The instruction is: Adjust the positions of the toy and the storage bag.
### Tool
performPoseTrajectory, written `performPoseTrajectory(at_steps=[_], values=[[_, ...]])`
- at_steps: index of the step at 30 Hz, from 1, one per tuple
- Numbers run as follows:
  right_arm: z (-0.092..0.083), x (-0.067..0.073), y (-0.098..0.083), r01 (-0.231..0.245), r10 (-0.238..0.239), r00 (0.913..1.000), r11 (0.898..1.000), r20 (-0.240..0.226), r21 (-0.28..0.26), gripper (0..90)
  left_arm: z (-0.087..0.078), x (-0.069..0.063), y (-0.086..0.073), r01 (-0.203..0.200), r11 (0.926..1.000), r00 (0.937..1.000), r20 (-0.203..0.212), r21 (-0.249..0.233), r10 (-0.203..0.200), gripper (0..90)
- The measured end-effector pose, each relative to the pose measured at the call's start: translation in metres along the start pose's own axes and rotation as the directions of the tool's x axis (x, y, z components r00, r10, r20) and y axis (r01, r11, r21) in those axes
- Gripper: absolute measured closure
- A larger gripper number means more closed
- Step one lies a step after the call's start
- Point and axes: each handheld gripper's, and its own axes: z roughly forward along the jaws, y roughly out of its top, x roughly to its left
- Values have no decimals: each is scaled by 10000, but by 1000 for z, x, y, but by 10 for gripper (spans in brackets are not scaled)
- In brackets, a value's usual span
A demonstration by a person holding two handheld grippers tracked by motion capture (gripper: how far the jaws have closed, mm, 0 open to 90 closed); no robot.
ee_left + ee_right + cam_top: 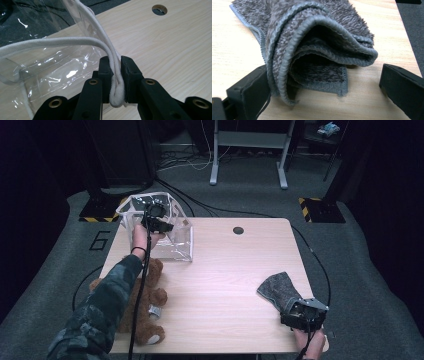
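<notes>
A clear plastic bag [172, 232] with soft white cord handles [75, 41] stands at the far left corner of a pale wood-grain counter [225, 275]. The left gripper [156, 222] reaches over the bag from the near side. In the left gripper view its black fingers [106, 72] are nearly closed, pinching two strands of the round woven cord together where they loop; the glossy, creased bag wall hangs just to the left of them.

A folded grey cloth [279, 290], fuzzy with stitched edges, lies well to the right of the bag, near the counter's right edge. The right gripper [300, 312] sits at its near end. The right gripper view shows its fingers [249, 95] spread wide: the cloth's folded layers rest against the left finger and stand apart from the right one.

The high view adds a brown plush bear [145, 310] just nearer than the bag, partly under the person's camouflage sleeve [100, 315].
</notes>
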Motion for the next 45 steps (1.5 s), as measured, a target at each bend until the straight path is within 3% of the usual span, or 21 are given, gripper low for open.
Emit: performPoseTrajectory(at_steps=[3, 12, 16, 31, 38, 45], values=[[0, 0, 0, 25, -25, 10000, 10000, 0, 5, 1, 0, 4, 2, 73, 10000, 9999, 150, 19, -74, 788], [0, 0, 0, 5, -5, 10000, 10000, -2, -4, 1, 7, -9, 7, -382, 9993, 9987, 332, -10, 382, 787], [0, 0, 0, 7, -7, 10000, 10000, -1, -1, 1, 11, -17, 10, -689, 9976, 9955, 652, 67, 683, 788], [0, 0, 0, 7, -7, 10000, 10000, 0, -2, 1, 20, -49, 22, -1541, 9879, 9814, 1182, 164, 1511, 785], [0, 0, 0, 4, -4, 10000, 10000, -1, -4, 1, 21, -66, 25, -1539, 9878, 9805, 1267, 227, 1499, 783], [0, 0, 0, 2, -2, 10000, 10000, 0, -4, 1, 23, -77, 28, -1603, 9868, 9750, 1594, 230, 1547, 781]])
